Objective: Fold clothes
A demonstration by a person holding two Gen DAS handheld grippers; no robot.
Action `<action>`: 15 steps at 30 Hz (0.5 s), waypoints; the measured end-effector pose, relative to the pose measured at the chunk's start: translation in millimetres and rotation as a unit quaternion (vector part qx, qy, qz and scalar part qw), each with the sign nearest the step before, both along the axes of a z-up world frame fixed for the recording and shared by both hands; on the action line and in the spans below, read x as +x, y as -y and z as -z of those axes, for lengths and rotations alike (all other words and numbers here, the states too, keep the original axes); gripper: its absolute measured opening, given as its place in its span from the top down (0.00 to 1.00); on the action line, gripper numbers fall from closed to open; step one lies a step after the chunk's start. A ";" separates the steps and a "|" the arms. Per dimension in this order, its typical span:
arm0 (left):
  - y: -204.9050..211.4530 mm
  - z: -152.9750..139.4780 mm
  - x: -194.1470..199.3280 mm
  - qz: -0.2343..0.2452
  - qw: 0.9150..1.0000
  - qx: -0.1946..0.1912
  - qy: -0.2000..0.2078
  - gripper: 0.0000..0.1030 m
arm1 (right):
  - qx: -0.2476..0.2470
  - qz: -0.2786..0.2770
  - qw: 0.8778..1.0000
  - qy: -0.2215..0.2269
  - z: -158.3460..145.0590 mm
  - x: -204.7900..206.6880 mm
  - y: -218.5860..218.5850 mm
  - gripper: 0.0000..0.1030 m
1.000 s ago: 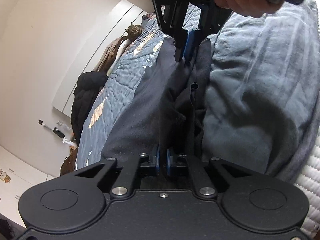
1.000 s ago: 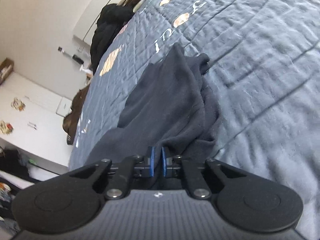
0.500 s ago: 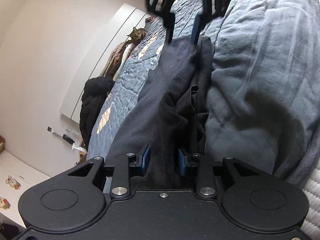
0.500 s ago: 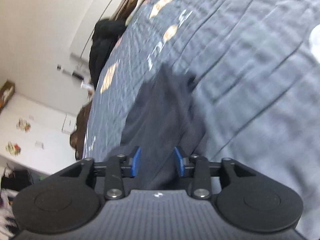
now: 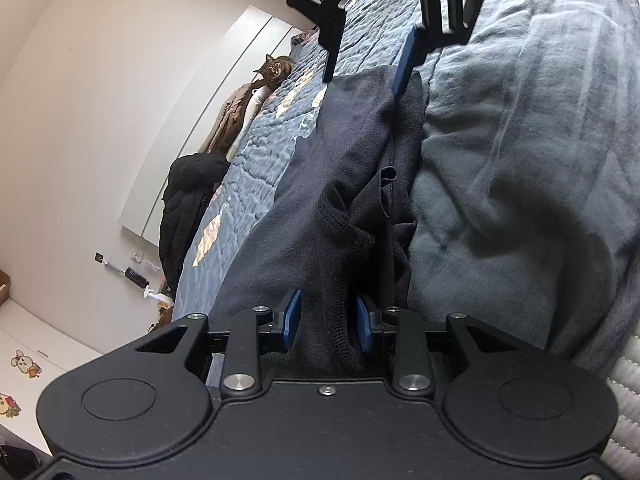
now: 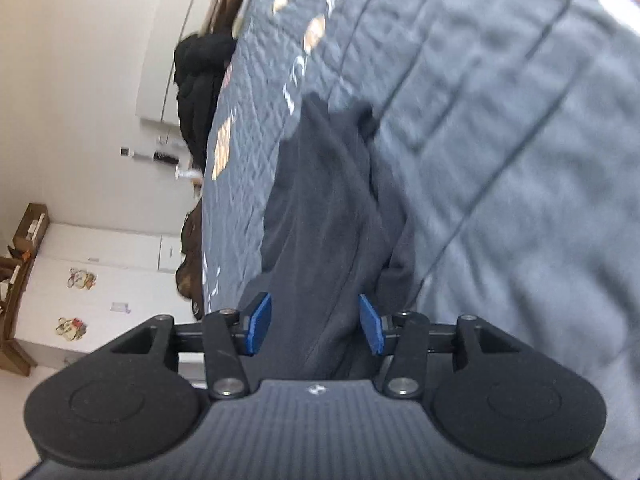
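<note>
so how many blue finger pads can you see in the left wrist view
3. Two are on the left gripper, its fingers apart with the dark garment between them. One is on the right gripper at the top; its other pad is hidden.

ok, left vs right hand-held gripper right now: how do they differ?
Left hand-held gripper has the narrower gap, with a thick ribbed fold of the dark garment nearly filling it. Right hand-held gripper stands wider, jaws opening, the cloth lying flat between clear of both pads. Shared: blue pads, both over the same garment, neither clamping it.
</note>
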State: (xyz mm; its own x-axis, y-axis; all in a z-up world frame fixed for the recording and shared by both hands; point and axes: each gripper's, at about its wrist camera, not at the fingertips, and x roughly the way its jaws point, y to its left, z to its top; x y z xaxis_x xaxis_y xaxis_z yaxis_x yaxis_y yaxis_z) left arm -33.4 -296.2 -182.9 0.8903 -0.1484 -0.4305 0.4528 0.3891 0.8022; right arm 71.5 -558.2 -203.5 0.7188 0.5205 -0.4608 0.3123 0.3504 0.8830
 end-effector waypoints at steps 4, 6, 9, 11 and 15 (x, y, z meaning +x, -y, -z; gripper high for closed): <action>-0.6 -2.2 -1.8 -0.002 1.000 -0.002 -0.003 0.70 | -0.016 -0.004 1.000 -0.004 3.9 1.2 -8.6 0.53; -0.7 -2.6 -2.5 -0.002 1.000 -0.002 -0.003 0.70 | -0.018 0.004 1.000 -0.004 6.1 3.3 -8.6 0.53; -1.4 -3.7 -1.2 -0.002 1.000 -0.004 -0.005 0.70 | -0.026 0.023 0.999 0.002 6.1 5.0 -6.0 0.55; -1.4 -3.6 -0.6 -0.002 1.000 -0.005 -0.005 0.70 | -0.041 0.038 0.998 0.007 4.8 4.2 -3.5 0.63; -0.2 -1.9 0.6 -0.002 1.000 -0.003 -0.005 0.70 | -0.046 0.041 0.998 0.000 10.8 9.2 -1.1 0.71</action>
State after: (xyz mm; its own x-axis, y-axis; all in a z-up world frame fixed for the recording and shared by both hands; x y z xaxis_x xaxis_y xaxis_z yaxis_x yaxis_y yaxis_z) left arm -32.8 -296.0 -181.0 0.8862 -0.1475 -0.4392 0.4599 0.3950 0.7953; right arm 80.7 -557.1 -214.3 0.7577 0.4150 -0.5036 0.3434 0.4027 0.8485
